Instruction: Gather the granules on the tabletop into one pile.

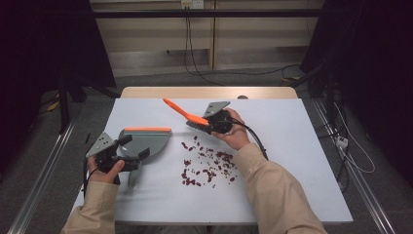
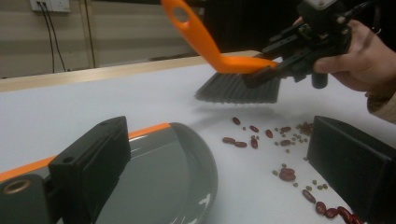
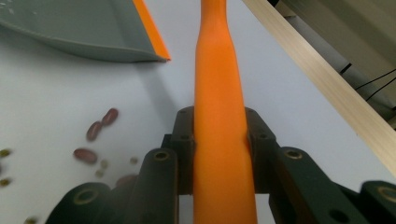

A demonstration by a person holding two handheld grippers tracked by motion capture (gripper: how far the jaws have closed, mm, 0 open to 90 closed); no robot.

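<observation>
My brush (image 2: pixel 219 51) has a smooth, glossy orange plastic handle and dense, matt dark grey bristles. My dustpan (image 1: pixel 146 144) is grey plastic with a faint sheen and an orange plastic strip along its straight lip. The beans (image 1: pixel 209 165) are dark red with shiny skins. The table (image 1: pixel 292 146) carries a matt, pale, smooth cover; bare light wood shows at its far edge. The jaws of my right gripper (image 3: pixel 219 135) are matt black plastic. My sleeves (image 1: pixel 277 195) are beige cloth.
</observation>
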